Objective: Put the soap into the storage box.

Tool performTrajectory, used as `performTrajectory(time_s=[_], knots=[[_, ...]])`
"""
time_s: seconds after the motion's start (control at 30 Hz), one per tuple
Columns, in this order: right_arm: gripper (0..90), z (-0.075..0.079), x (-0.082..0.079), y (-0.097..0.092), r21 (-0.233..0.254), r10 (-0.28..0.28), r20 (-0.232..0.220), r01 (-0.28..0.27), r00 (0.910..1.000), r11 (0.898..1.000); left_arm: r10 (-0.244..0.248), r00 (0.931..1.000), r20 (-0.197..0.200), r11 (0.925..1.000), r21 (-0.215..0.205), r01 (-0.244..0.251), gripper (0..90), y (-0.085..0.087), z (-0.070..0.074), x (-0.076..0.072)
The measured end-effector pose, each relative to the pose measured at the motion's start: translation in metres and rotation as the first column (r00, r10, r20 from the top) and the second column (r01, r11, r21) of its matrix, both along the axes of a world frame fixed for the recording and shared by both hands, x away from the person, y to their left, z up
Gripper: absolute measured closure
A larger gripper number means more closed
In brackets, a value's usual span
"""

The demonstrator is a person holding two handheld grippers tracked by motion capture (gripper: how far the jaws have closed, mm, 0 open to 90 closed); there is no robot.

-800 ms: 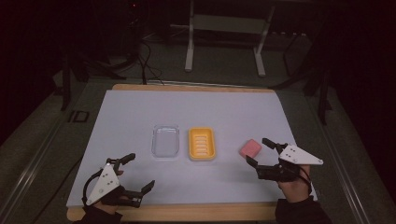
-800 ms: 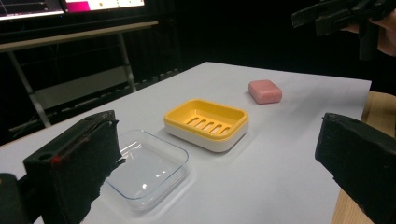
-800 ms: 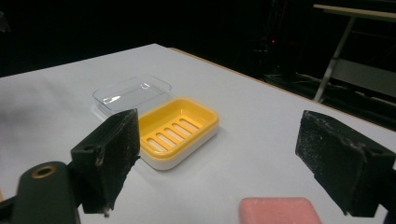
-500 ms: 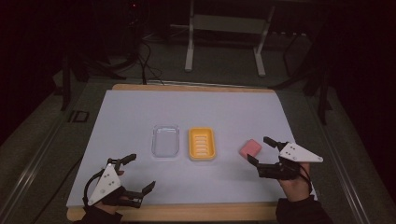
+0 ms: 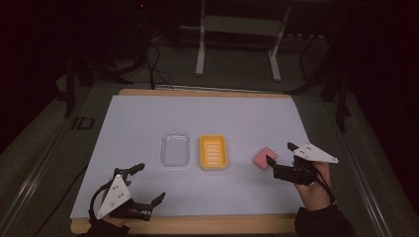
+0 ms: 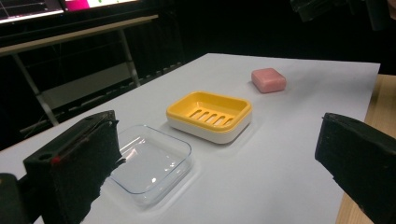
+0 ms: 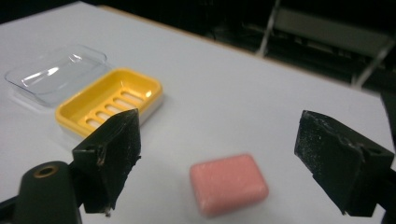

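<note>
A pink soap bar [image 5: 264,158] lies on the white table sheet [image 5: 197,118], right of a yellow slotted soap dish [image 5: 213,151]. A clear plastic tray [image 5: 176,149] sits just left of the dish. My right gripper [image 5: 280,153] is open just right of the soap, and in the right gripper view the soap bar [image 7: 229,183] lies low between the wide-apart jaws, untouched. My left gripper [image 5: 150,182] is open near the front left edge, with nothing in it. In the left gripper view the clear tray [image 6: 149,163], the dish [image 6: 210,114] and the soap [image 6: 268,80] lie ahead.
The sheet covers a wooden table whose front edge [image 5: 197,224] shows below the hands. Beyond the far edge the dark floor holds a metal stand [image 5: 237,44] and cables [image 5: 153,59].
My right gripper has shifted a little forward and to the right beside the soap, still open. The left gripper and the objects have not moved.
</note>
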State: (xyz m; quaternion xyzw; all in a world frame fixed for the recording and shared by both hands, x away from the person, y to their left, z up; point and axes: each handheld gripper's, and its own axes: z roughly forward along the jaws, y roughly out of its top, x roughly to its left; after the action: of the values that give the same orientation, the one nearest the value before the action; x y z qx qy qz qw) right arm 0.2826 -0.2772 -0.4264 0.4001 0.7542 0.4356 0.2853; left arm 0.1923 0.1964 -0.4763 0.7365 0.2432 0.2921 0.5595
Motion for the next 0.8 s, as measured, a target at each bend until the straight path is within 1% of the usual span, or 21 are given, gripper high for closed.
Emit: performTrajectory(time_s=[0.03,0.07,0.1,0.17,0.2,0.27,0.3,0.37,0.4,0.43,0.47,0.53,0.57,0.6,0.63,0.7,0.73,0.77,0.8], knots=[[14.2,0.0,0.0,0.001,0.009,-0.025,-0.054,0.025,0.9982,1.0,0.0,1.0,0.001,1.0,0.005,0.0,0.6,0.0,0.0,0.0],[14.6,0.0,0.001,0.002,0.002,-0.026,-0.063,0.026,0.9977,1.0,0.0,1.0,0.003,1.0,0.007,0.0,0.6,0.0,0.0,0.0],[14.5,0.0,0.001,0.003,-0.017,-0.021,-0.064,0.02,0.9977,1.0,-0.002,1.0,0.002,1.0,0.007,0.002,0.7,0.0,0.0,0.0],[15.3,-0.001,0.003,0.006,-0.04,-0.016,-0.111,0.011,0.9937,0.999,0.0,1.0,0.0,0.9999,0.01,0.0,0.7,-0.001,0.0,0.0],[16.7,-0.002,0.004,0.006,-0.045,-0.026,-0.116,0.021,0.9929,0.999,-0.001,1.0,-0.002,0.9999,0.012,0.001,0.7,-0.001,-0.001,0.0],[18.5,-0.002,0.006,0.005,-0.036,-0.038,-0.134,0.034,0.9902,0.999,-0.004,1.0,-0.002,0.9998,0.019,0.004,0.6,-0.002,-0.001,0.0],[20.7,-0.002,0.006,0.005,-0.037,-0.053,-0.133,0.048,0.9897,0.998,-0.005,1.0,-0.002,0.9998,0.018,0.005,0.7,-0.002,-0.001,0.0],[21.1,-0.004,0.009,0.003,-0.065,-0.087,-0.164,0.077,0.9826,0.995,-0.007,1.0,-0.001,0.9998,0.018,0.007,0.6,-0.003,-0.001,0.0],[21.0,-0.005,0.011,0.002,-0.065,-0.089,-0.178,0.079,0.9799,0.995,-0.008,1.0,-0.002,0.9998,0.017,0.008,0.7,-0.003,-0.001,0.0],[19.1,-0.006,0.013,0.001,-0.059,-0.096,-0.21,0.086,0.973,0.995,-0.008,1.0,-0.006,0.9998,0.019,0.008,0.6,-0.003,-0.001,0.0],[17.2,-0.007,0.014,0.0,-0.061,-0.113,-0.255,0.101,0.9603,0.993,-0.008,0.9999,-0.007,0.9998,0.02,0.008,0.7,-0.003,-0.001,0.0],[16.5,-0.009,0.016,-0.003,-0.056,-0.114,-0.301,0.101,0.9468,0.993,-0.011,0.9999,-0.009,0.9997,0.021,0.011,0.6,-0.003,-0.001,0.0],[15.2,-0.01,0.017,-0.003,-0.049,-0.117,-0.338,0.107,0.9338,0.993,-0.012,0.9999,-0.01,0.9997,0.023,0.013,0.7,-0.003,-0.001,0.0],[15.1,-0.011,0.018,-0.004,-0.051,-0.121,-0.366,0.11,0.9226,0.993,-0.013,0.9999,-0.011,0.9996,0.026,0.013,0.6,-0.004,-0.001,0.0],[15.6,-0.013,0.019,-0.004,-0.059,-0.124,-0.387,0.11,0.9137,0.992,-0.014,0.9998,-0.011,0.9994,0.031,0.014,0.6,-0.004,-0.002,0.001],[15.9,-0.016,0.021,-0.004,-0.084,-0.154,-0.453,0.129,0.8782,0.988,-0.015,0.9998,-0.011,0.9993,0.033,0.015,0.7,-0.005,-0.002,0.0],[17.2,-0.018,0.022,-0.004,-0.097,-0.163,-0.476,0.132,0.8643,0.986,-0.016,0.9998,-0.011,0.9993,0.033,0.016,0.6,-0.005,-0.002,0.0],[18.7,-0.02,0.023,-0.003,-0.109,-0.174,-0.5,0.138,0.8485,0.984,-0.016,0.9998,-0.01,0.9993,0.032,0.016,0.6,-0.005,-0.002,0.0],[19.7,-0.022,0.024,-0.003,-0.124,-0.188,-0.528,0.144,0.8279,0.982,-0.016,0.9998,-0.01,0.9994,0.032,0.016,0.6,-0.004,-0.002,0.0]])
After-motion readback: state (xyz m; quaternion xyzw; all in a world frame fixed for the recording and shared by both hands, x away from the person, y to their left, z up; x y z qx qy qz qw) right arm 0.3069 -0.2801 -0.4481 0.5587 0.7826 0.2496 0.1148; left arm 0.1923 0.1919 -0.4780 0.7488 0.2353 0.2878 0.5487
